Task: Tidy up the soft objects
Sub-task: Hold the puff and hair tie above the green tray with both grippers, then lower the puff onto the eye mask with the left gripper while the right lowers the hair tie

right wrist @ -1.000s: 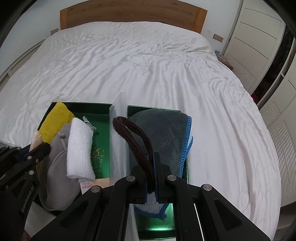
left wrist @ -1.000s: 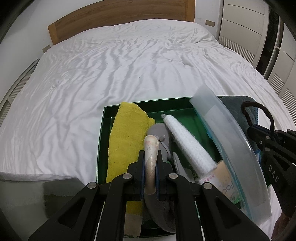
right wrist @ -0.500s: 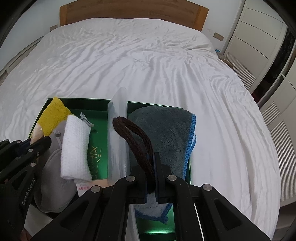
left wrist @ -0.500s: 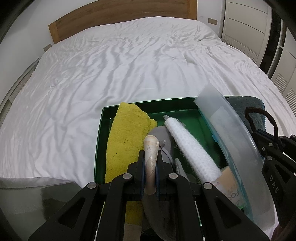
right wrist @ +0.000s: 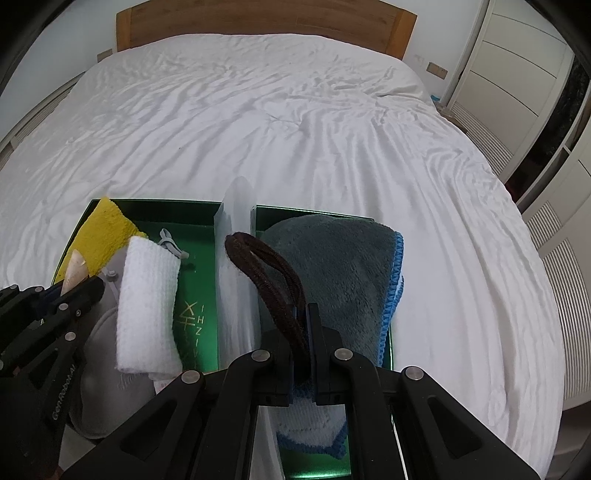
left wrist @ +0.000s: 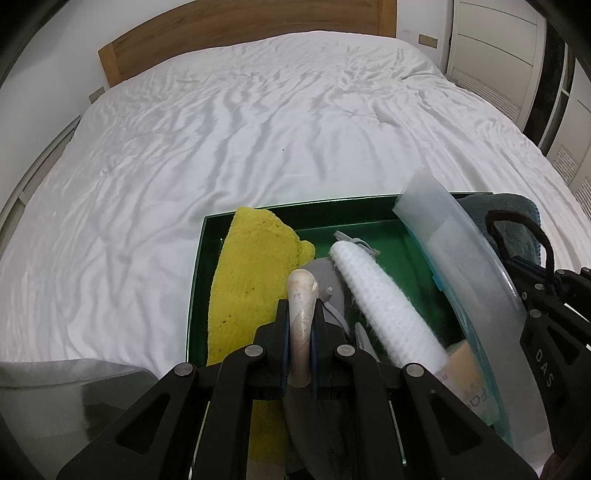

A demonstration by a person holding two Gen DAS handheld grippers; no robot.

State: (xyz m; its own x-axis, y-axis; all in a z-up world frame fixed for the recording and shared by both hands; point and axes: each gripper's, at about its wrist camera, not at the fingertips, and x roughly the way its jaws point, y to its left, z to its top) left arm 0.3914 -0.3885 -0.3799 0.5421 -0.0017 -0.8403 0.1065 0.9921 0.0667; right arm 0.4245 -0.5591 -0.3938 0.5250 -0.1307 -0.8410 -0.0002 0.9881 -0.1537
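A green box [left wrist: 295, 208] lies at the near end of the bed, split by a translucent plastic divider [left wrist: 461, 266]. Its left part holds a yellow cloth [left wrist: 251, 266], a grey soft piece [left wrist: 325, 273] and a white knitted roll [left wrist: 384, 306]. My left gripper [left wrist: 300, 314] is shut on a beige band [left wrist: 303, 291] above them. In the right wrist view, my right gripper [right wrist: 303, 317] is shut on a dark brown cord loop [right wrist: 266, 266] over a grey towel with blue edging [right wrist: 340, 273] in the right part. The left gripper [right wrist: 96, 288] shows at the left there.
The white rumpled duvet [left wrist: 240, 129] stretches far ahead to a wooden headboard [right wrist: 258, 22]. White wardrobe doors [right wrist: 517, 74] stand to the right of the bed. A grey translucent sheet [left wrist: 55, 387] sits at the lower left of the left wrist view.
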